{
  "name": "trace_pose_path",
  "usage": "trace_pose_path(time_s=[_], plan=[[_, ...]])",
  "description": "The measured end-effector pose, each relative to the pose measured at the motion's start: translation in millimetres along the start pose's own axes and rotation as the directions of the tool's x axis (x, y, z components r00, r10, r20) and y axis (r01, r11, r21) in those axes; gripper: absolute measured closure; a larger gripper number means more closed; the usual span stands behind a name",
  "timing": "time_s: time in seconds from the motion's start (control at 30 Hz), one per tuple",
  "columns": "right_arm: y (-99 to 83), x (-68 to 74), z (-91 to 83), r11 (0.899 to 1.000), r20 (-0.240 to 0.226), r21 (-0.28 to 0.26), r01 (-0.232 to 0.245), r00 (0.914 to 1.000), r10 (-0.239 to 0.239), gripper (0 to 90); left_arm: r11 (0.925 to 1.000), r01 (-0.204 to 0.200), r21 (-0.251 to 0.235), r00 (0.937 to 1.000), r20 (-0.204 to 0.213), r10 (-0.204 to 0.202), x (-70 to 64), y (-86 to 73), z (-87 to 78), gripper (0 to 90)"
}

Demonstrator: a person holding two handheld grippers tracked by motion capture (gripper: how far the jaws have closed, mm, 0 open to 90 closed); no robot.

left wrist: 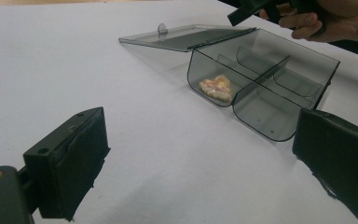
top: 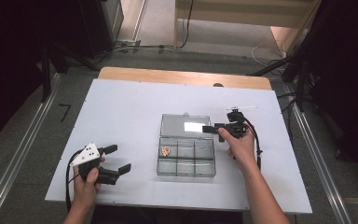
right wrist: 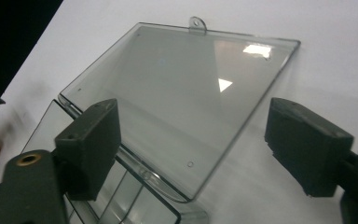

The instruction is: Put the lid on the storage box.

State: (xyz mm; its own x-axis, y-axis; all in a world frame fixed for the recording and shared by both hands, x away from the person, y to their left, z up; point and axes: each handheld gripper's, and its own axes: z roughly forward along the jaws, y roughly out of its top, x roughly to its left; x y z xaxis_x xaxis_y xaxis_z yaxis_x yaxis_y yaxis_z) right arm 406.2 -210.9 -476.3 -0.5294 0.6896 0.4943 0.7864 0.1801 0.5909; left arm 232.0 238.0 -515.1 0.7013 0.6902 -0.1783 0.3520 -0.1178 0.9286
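A clear plastic compartment box (top: 186, 173) sits mid-table with its lid (top: 185, 126) swung open and lying flat on the far side. One small orange-pink piece (top: 167, 150) lies in the box's near-left compartment (left wrist: 217, 87). My left gripper (top: 117, 158) rests open near the table's front left, pointing at the box (left wrist: 261, 112), nothing between its jaws (left wrist: 200, 168). My right gripper (top: 212, 128) hovers at the lid's right edge. Its jaws stand wide open over the lid (right wrist: 182, 98), holding nothing (right wrist: 193, 149).
A white sheet (top: 121, 112) covers the wooden table (top: 182, 75). A thin white stick (top: 242, 107) lies just beyond the right gripper. Dark stands and cables (top: 303, 88) crowd the right side, and metal floor rails (top: 23, 149) run along both sides.
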Motion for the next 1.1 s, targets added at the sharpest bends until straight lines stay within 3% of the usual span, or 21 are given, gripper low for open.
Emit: trace_pose_path(time_s=[0.13, 0.3, 0.43, 0.63, 0.73, 0.9, 1.1], plan=[[-7.7, -5.4, 4.5, 0.999, -0.002, 0.005, -0.038, 0.9993, 0.038, 22.4, 1.0, 0.002, 0.002, 1.0, -0.001, -0.002, -0.2, 0.0, 0.1, 2.4], [-15.8, -9.0, 11.2, 0.997, 0.029, 0.01, -0.071, 0.9971, 0.071, 29.0, 1.0, 0.001, 0.005, 1.0, -0.004, -0.001, -0.6, 0.1, 0.3, 2.5], [-20.6, -11.5, 10.5, 0.992, 0.02, -0.035, -0.12, 0.9925, 0.12, 35.8, 1.0, -0.002, 0.009, 0.9999, -0.014, 0.002, -0.6, 0.1, 0.9, 2.4], [-24.0, -11.7, 8.8, 0.99, -0.014, -0.044, -0.134, 0.991, 0.133, 41.8, 0.9998, -0.006, 0.021, 0.9996, -0.026, 0.006, -2.0, 0.4, 2.1, 2.4], [-24.3, -11.8, 9.9, 0.99, -0.041, -0.034, -0.138, 0.9898, 0.136, 43.7, 0.9991, -0.017, 0.039, 0.9981, -0.059, 0.019, -3.4, 1.1, 3.5, 2.4], [-25.5, -8.0, 12.6, 0.991, -0.05, -0.045, -0.125, 0.9912, 0.123, 45.5, 0.9978, 0.004, 0.066, 0.9931, -0.118, 0.003, -3.3, 4.0, 4.8, 3.6], [-25.5, -10.9, 15.7, 0.989, -0.08, -0.045, -0.143, 0.987, 0.139, 45.9, 0.9972, 0.03, 0.069, 0.9935, -0.111, -0.022, -7.0, 9.2, 9.2, 3.7]])
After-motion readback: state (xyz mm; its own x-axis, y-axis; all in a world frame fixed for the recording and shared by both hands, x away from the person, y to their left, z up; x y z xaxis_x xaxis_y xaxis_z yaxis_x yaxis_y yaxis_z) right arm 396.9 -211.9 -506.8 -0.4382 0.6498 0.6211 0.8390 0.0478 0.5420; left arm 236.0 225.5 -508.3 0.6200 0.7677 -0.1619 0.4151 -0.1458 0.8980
